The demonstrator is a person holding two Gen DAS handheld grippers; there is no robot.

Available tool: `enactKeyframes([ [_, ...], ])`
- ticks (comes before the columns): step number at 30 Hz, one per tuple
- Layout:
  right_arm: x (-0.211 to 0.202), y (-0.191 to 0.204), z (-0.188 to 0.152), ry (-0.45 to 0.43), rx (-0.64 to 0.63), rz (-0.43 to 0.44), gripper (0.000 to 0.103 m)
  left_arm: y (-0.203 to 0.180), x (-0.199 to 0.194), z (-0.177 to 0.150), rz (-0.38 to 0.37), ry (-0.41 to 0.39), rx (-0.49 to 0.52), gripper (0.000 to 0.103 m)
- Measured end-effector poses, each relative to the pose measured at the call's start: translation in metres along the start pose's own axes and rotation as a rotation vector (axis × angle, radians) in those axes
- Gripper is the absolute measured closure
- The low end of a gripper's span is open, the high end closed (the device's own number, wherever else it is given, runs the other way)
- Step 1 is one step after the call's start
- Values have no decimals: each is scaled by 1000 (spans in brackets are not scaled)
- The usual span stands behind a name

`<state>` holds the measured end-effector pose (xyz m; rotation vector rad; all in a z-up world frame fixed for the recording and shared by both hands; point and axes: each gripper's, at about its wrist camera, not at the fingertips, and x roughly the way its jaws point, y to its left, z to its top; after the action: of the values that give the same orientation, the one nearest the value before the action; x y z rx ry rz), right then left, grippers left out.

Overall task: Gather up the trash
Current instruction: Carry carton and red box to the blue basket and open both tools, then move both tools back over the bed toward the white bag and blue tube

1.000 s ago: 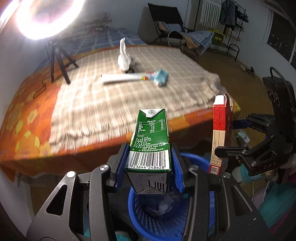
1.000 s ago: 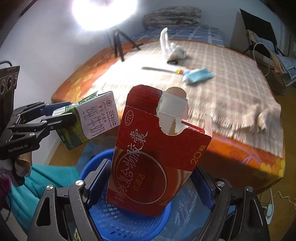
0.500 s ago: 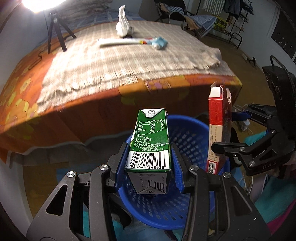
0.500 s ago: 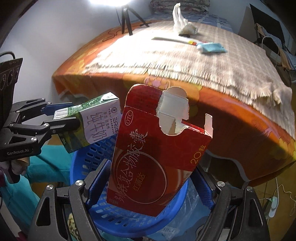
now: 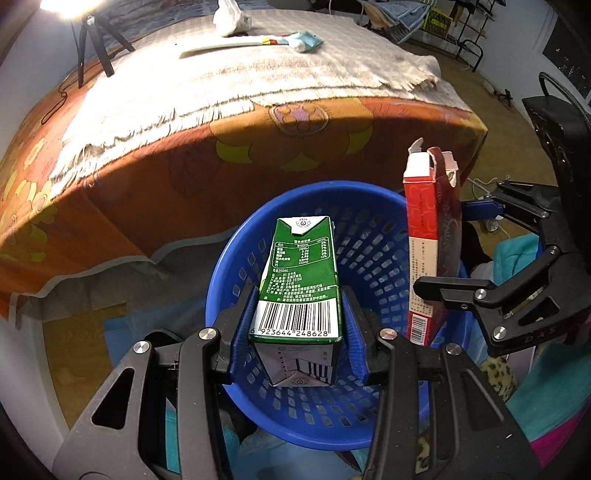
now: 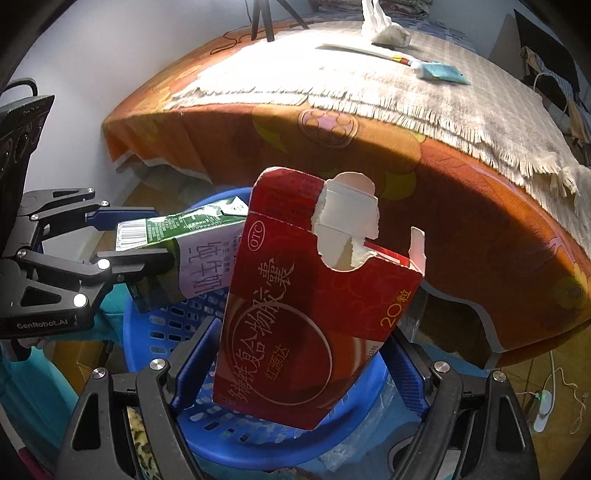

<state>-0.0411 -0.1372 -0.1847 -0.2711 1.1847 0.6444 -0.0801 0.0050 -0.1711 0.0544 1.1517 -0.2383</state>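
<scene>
My left gripper (image 5: 297, 332) is clamped on the green milk carton (image 5: 299, 291), blue pads pressed to both its sides, barcode face toward the lens. The carton hangs above the open mouth of the blue basket (image 5: 236, 258). From the right wrist view I see that carton (image 6: 192, 254) tilted, its top toward the bed.

My right gripper (image 6: 295, 362) grips the red medicine box (image 6: 314, 314) across its broad width, jaws spread wide but pressing on it. The box has a torn top flap and sits over the basket (image 6: 162, 325), just beside the carton. In the left view the box (image 5: 432, 251) stands upright above the basket's right rim.

Behind the basket: bed with orange floral sheet (image 5: 147, 177) and fringed checked blanket (image 5: 258, 66). On the blanket, well away from me, lie a crumpled white bag (image 6: 384, 29), a long tube (image 5: 229, 44) and a small blue packet (image 6: 441, 72)
</scene>
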Motion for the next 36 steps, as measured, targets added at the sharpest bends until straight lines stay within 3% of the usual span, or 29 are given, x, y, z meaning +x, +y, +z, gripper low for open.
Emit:
enactKeyframes([
  [13, 14, -3, 0, 45, 26, 1, 16, 1, 11, -3, 20, 42, -3, 58],
  [20, 11, -7, -2, 43, 36, 3, 16, 2, 13, -1, 29, 47, -3, 57],
  [24, 10, -8, -3, 44, 36, 3, 16, 4, 12, -2, 34, 46, -11, 48],
  [36, 3, -13, 0, 26, 46, 5, 16, 7, 9, 3, 33, 40, -27, 48],
])
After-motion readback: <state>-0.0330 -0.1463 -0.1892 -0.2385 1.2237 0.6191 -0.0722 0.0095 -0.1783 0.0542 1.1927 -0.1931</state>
